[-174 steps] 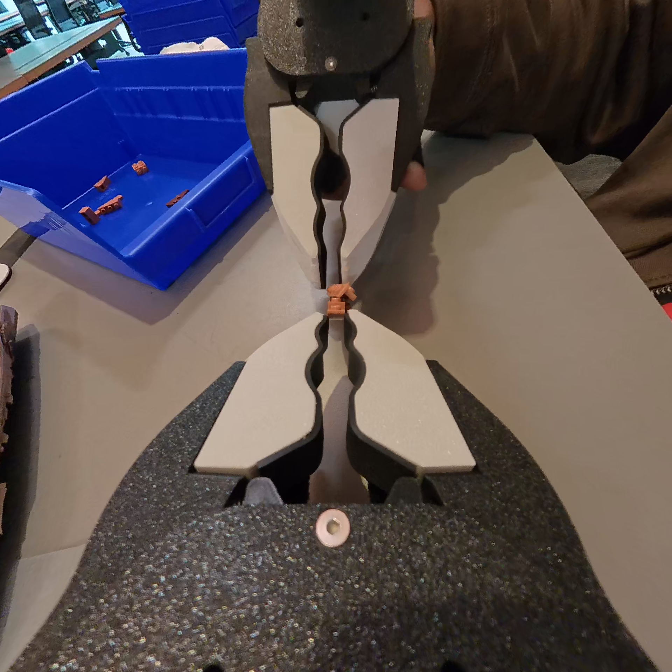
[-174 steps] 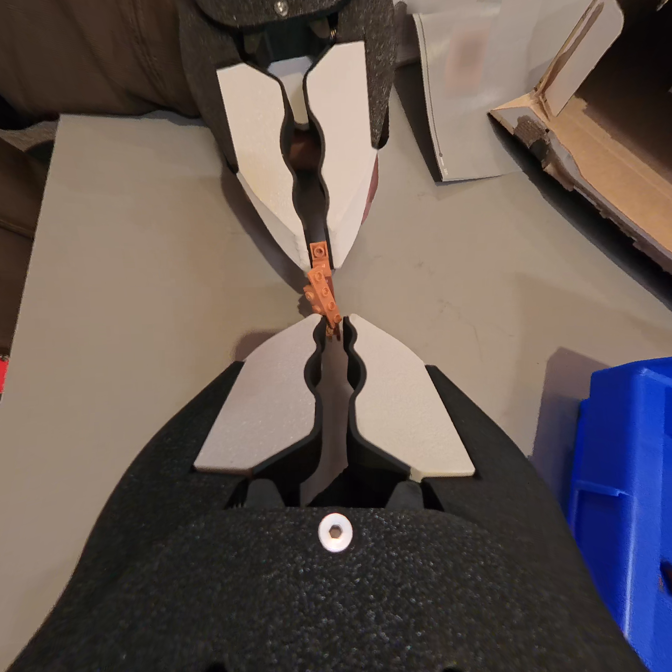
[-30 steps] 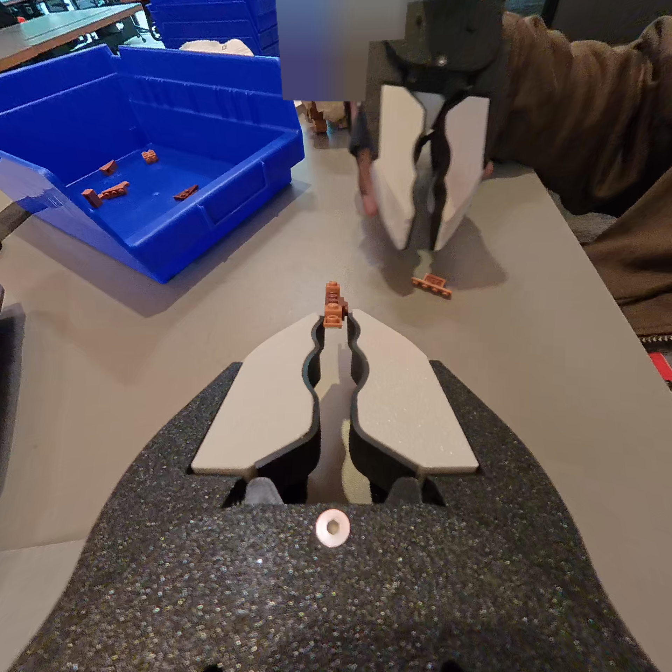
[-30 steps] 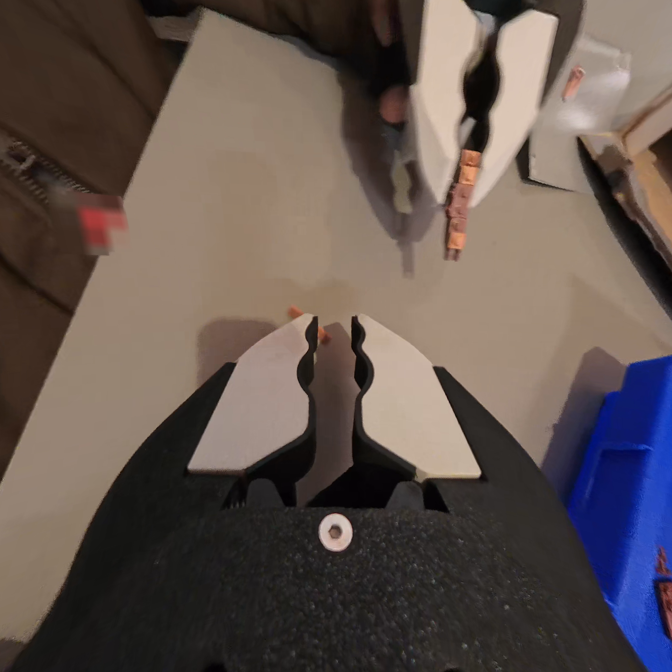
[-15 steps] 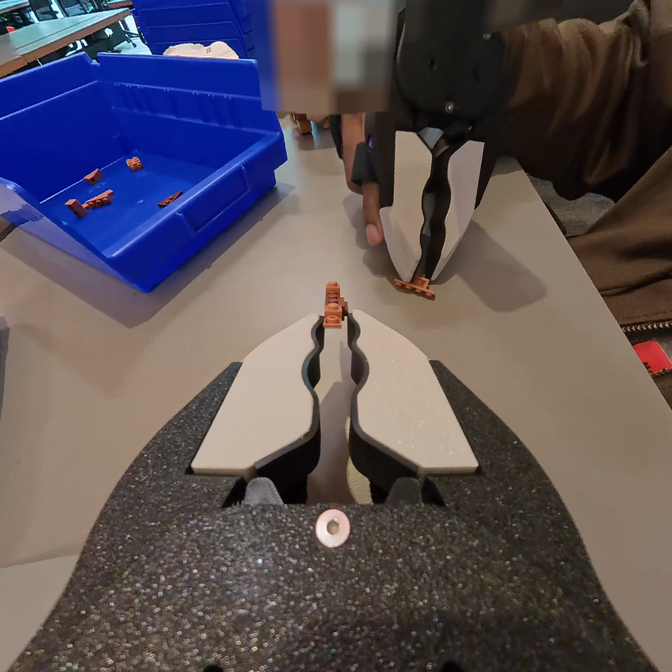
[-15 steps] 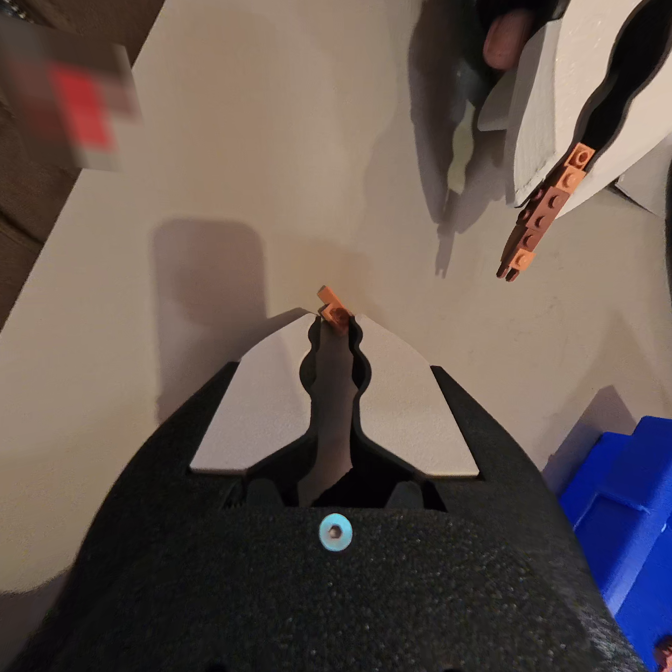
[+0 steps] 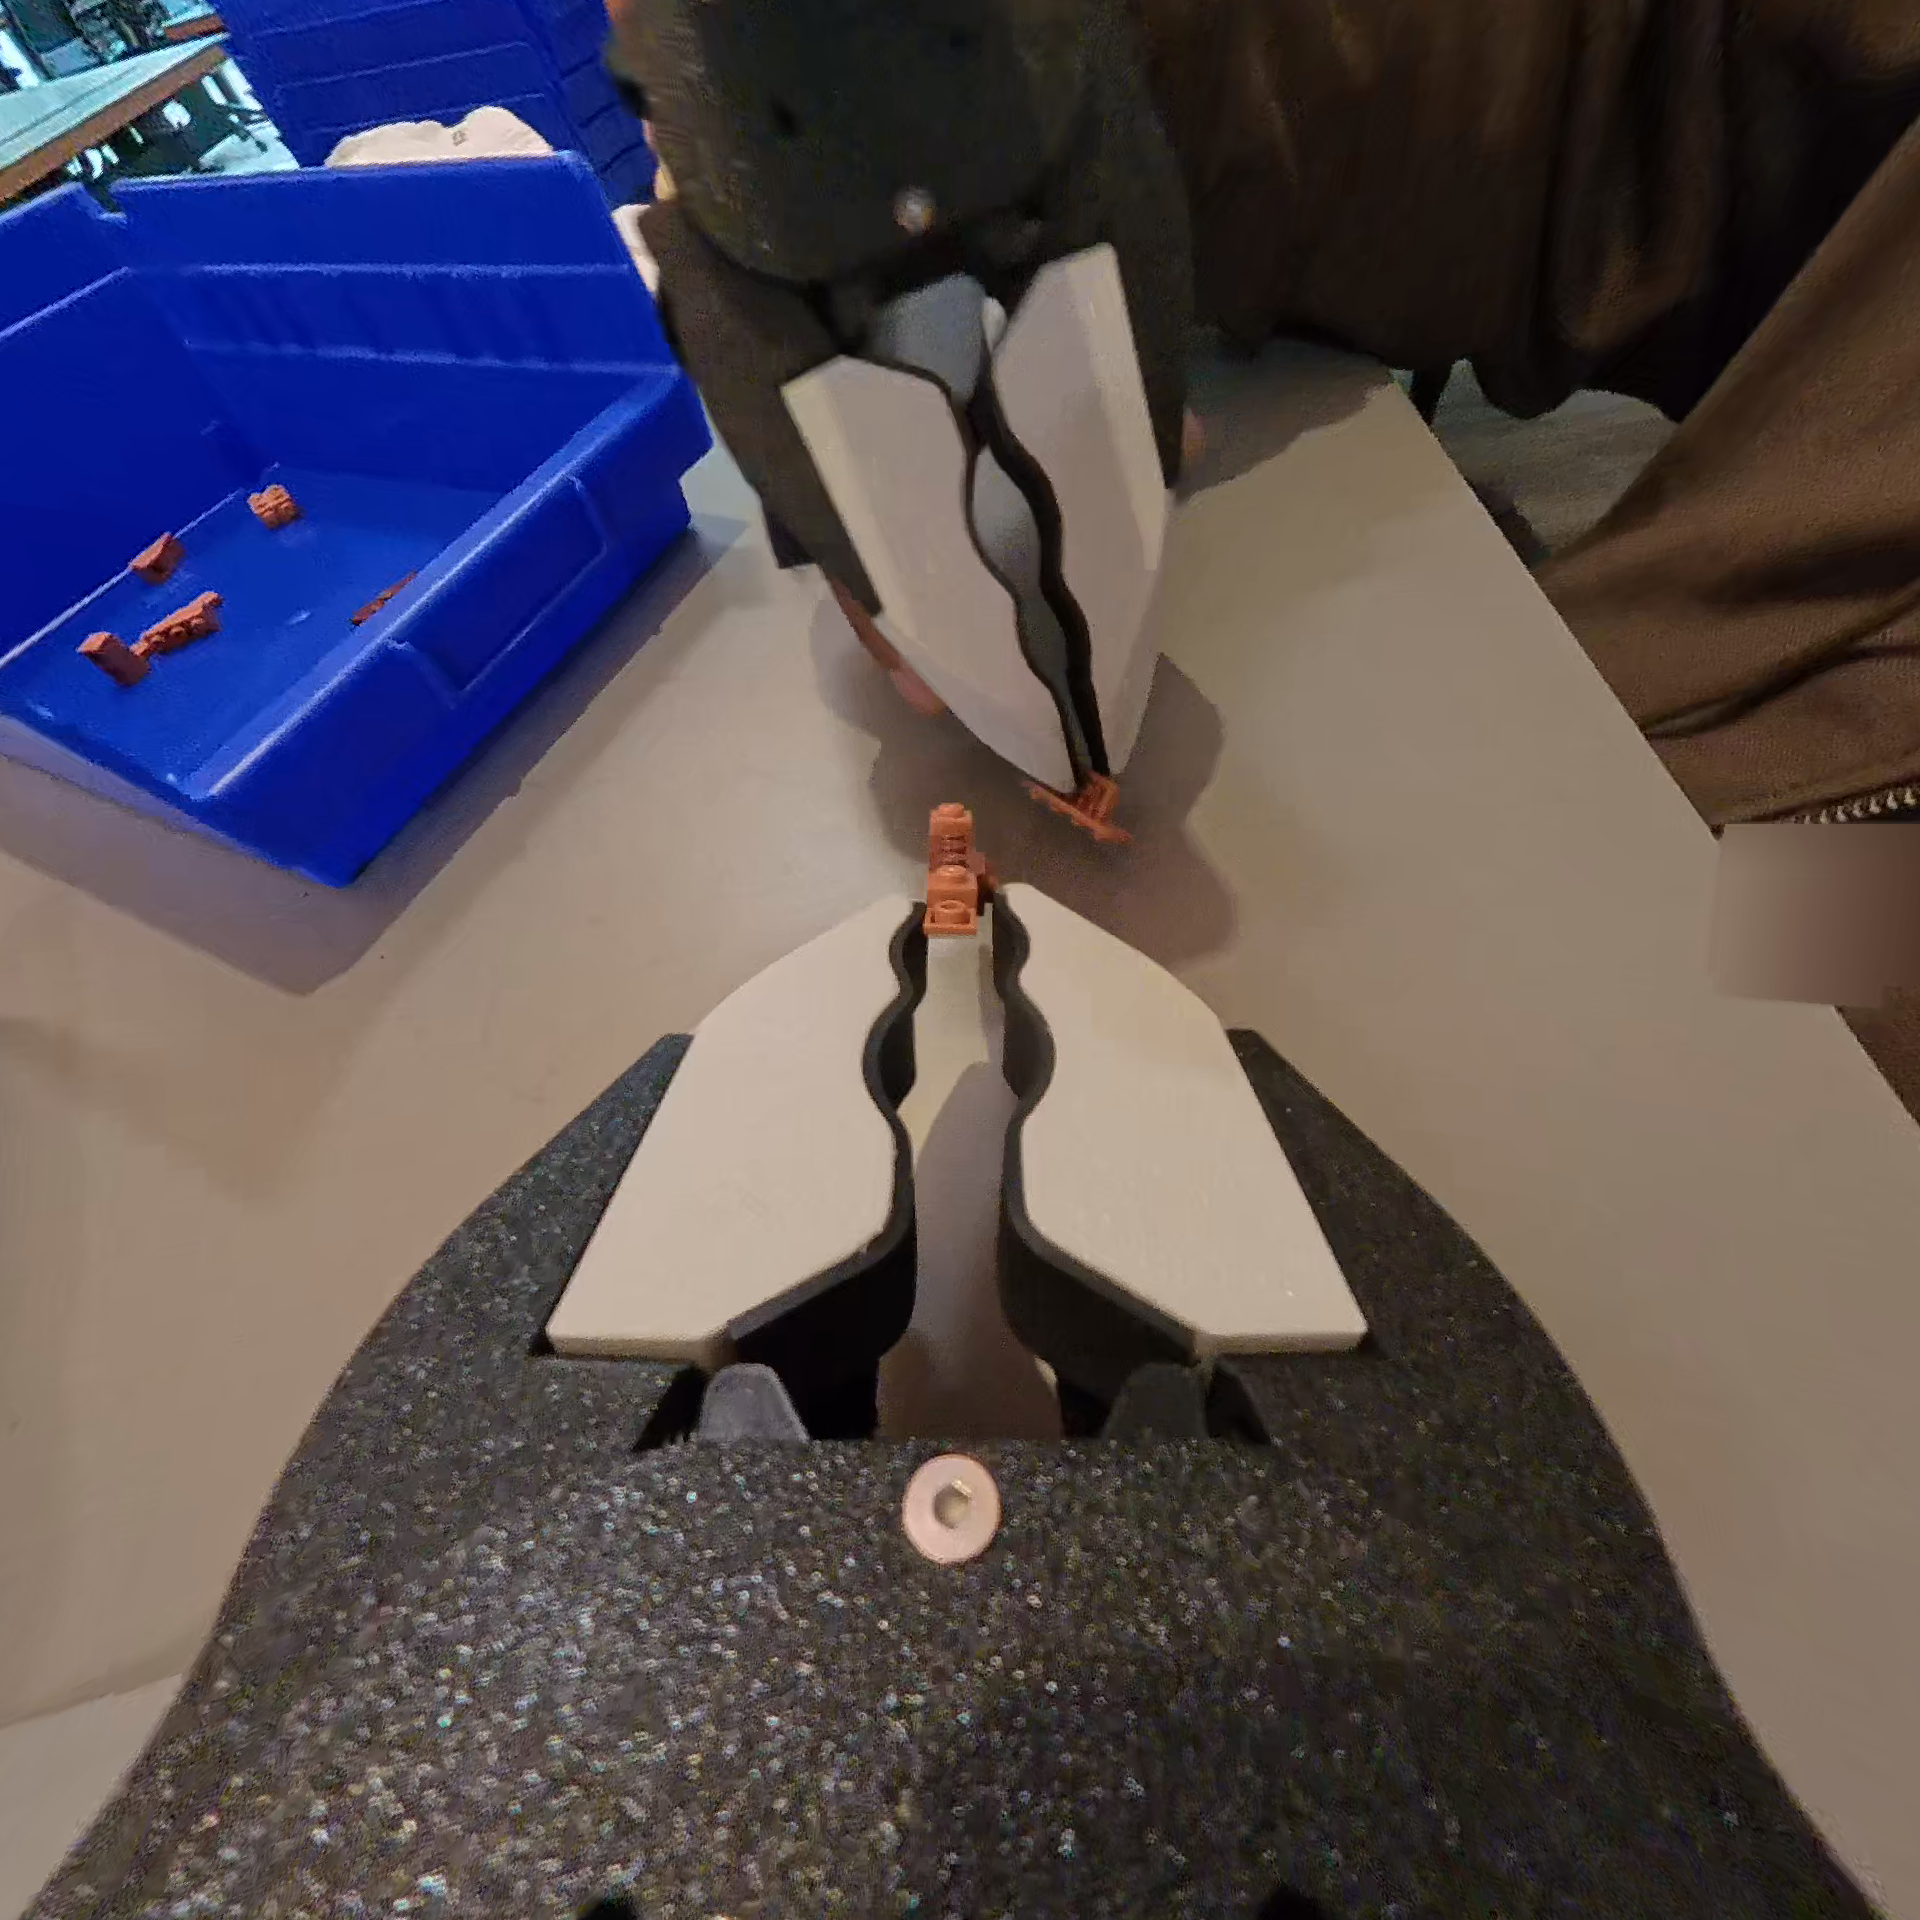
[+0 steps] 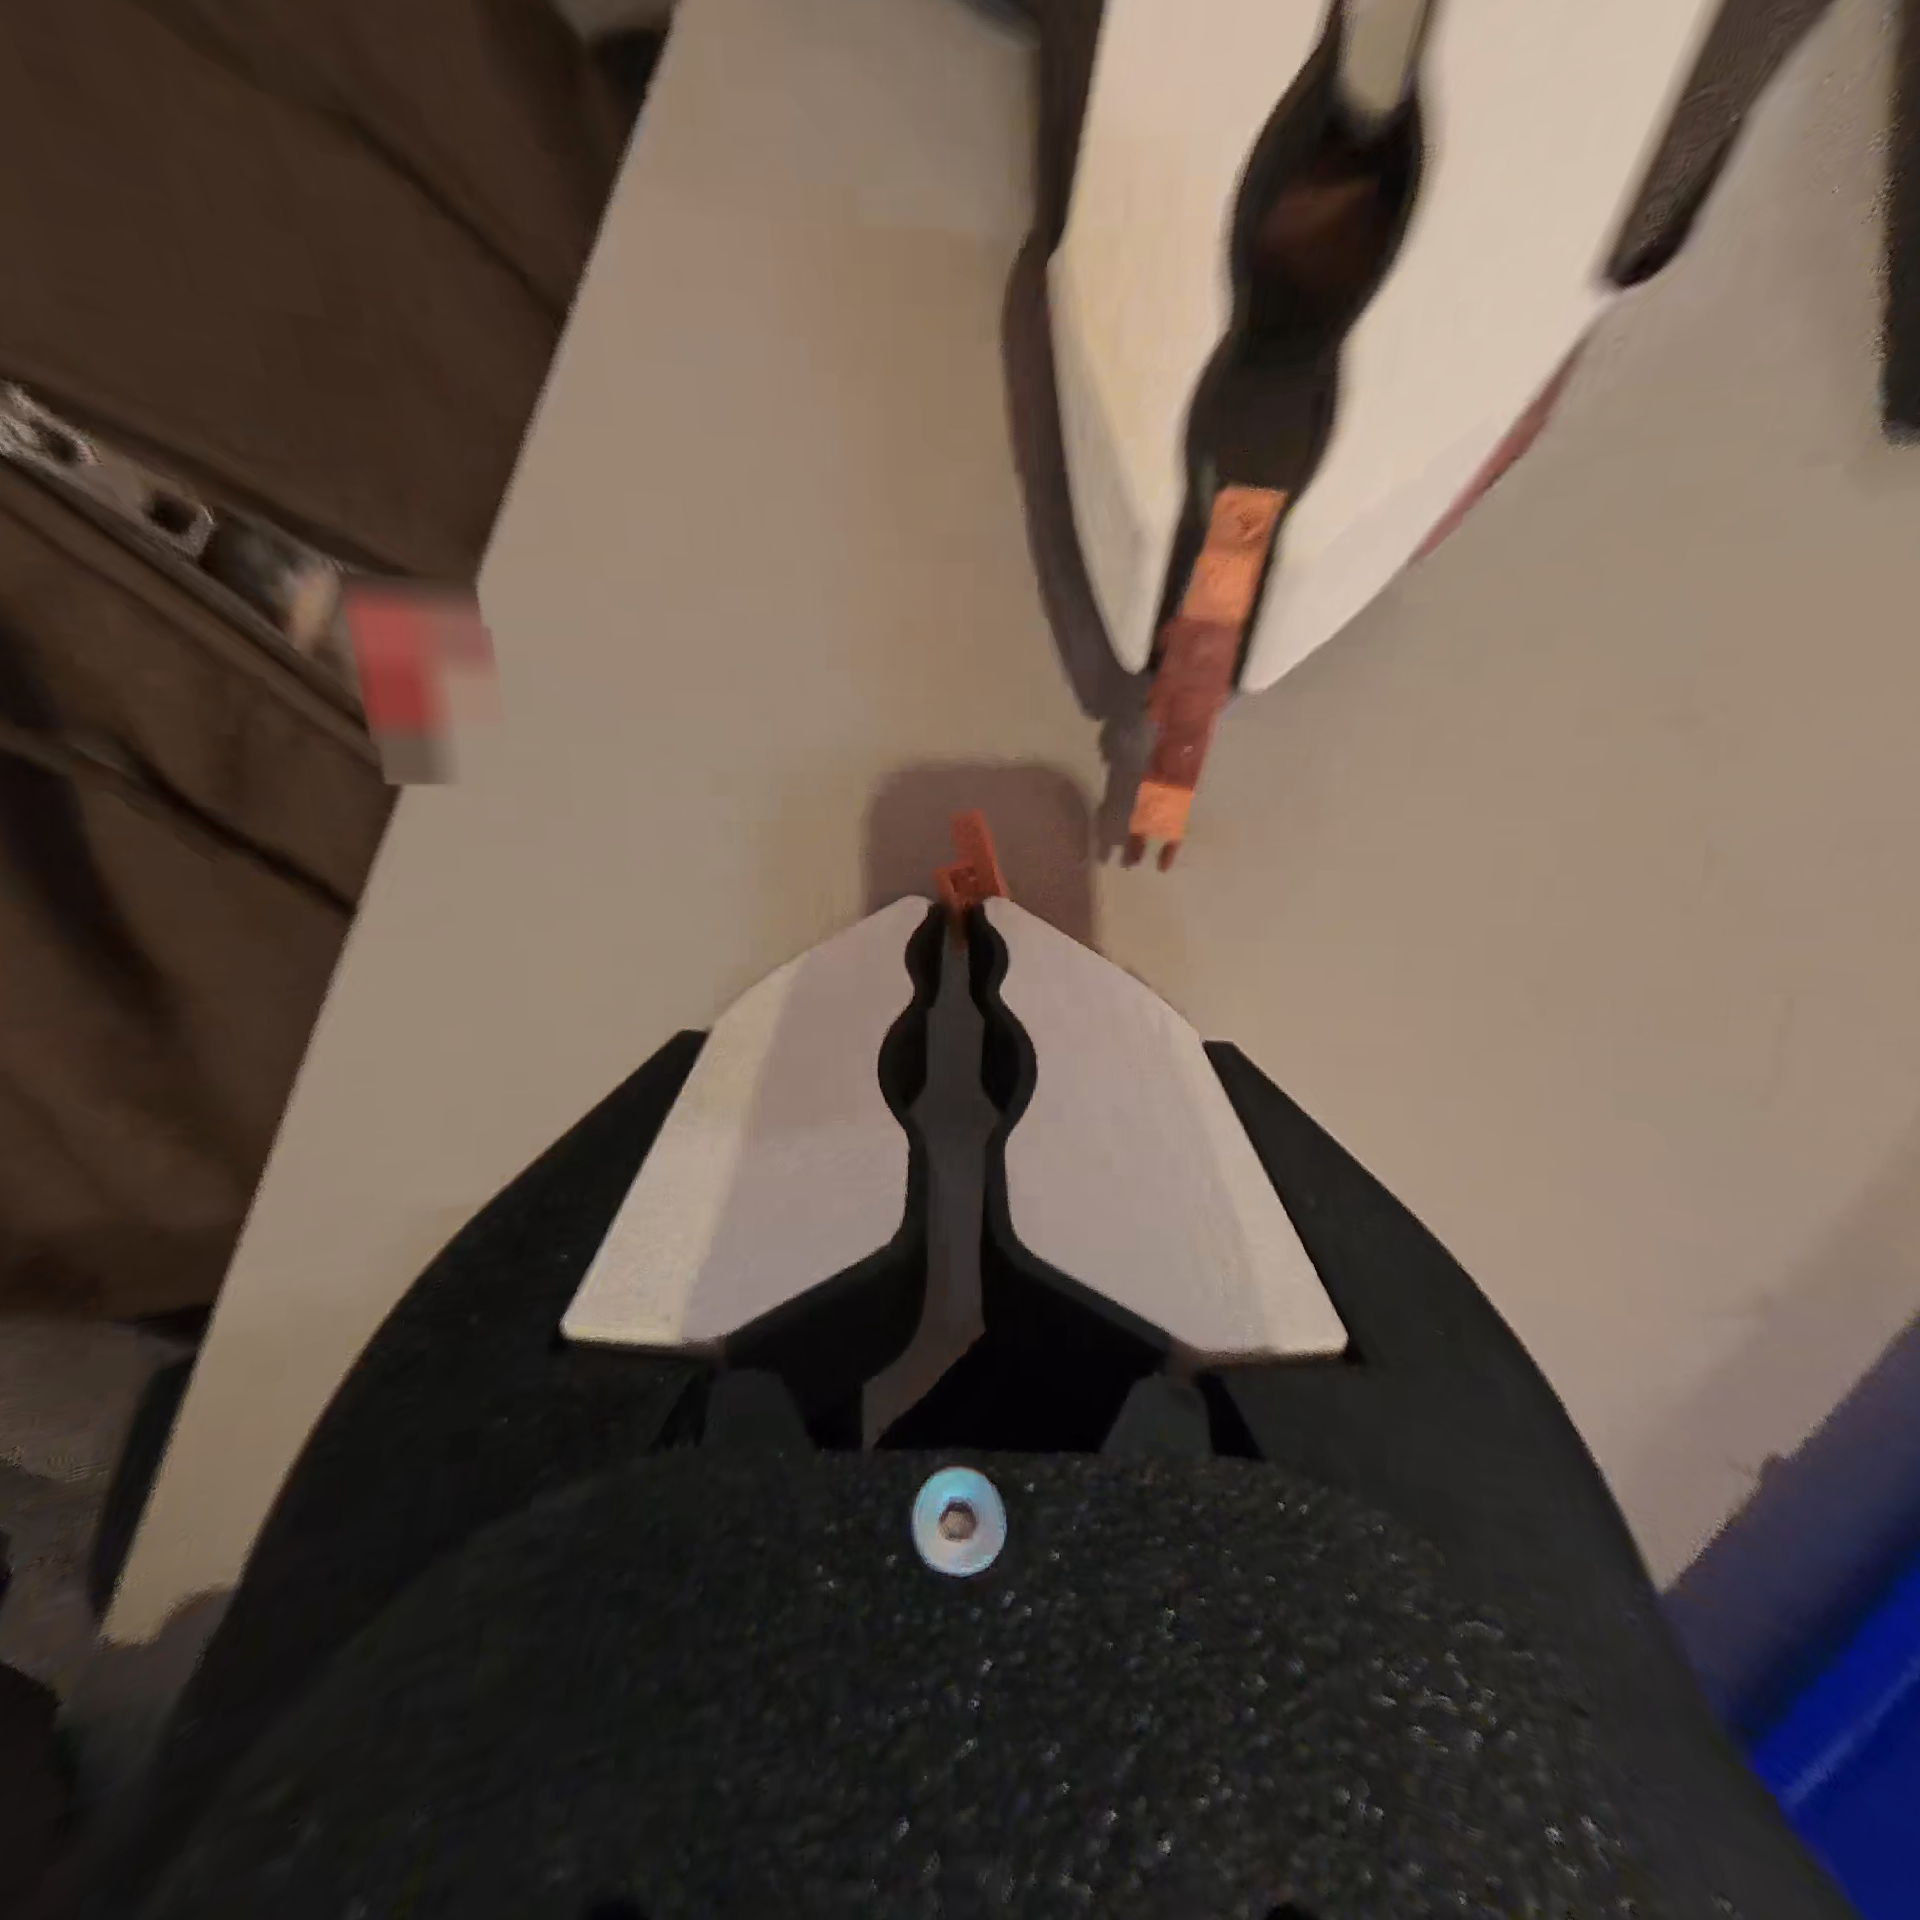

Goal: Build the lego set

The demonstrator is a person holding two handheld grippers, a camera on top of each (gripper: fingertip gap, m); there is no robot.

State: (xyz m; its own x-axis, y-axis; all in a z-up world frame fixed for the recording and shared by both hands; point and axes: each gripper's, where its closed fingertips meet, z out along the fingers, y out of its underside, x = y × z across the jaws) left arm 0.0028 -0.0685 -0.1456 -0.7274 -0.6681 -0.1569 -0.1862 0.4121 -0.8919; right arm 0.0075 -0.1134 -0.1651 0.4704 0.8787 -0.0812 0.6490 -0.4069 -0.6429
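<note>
A plain grey desk (image 7: 1455,1039) carries a blue plastic bin (image 7: 343,623) (small bricks inside). The left hand-held gripper (image 7: 954,914) clamps a long orange-brown brick strip (image 7: 952,868) pointing straight forward; the right hand-held gripper (image 8: 961,906) pinches a small orange bracket piece (image 8: 969,868).

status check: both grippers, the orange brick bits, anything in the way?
Left gripper shut on orange brick strip. Right gripper shut on small orange bracket piece, low over grey table. Blue bin off to one side, nothing between grippers.

Orange-brown brick pieces (image 7: 951,873), blue bin (image 7: 436,665), grey table (image 7: 1455,935).
</note>
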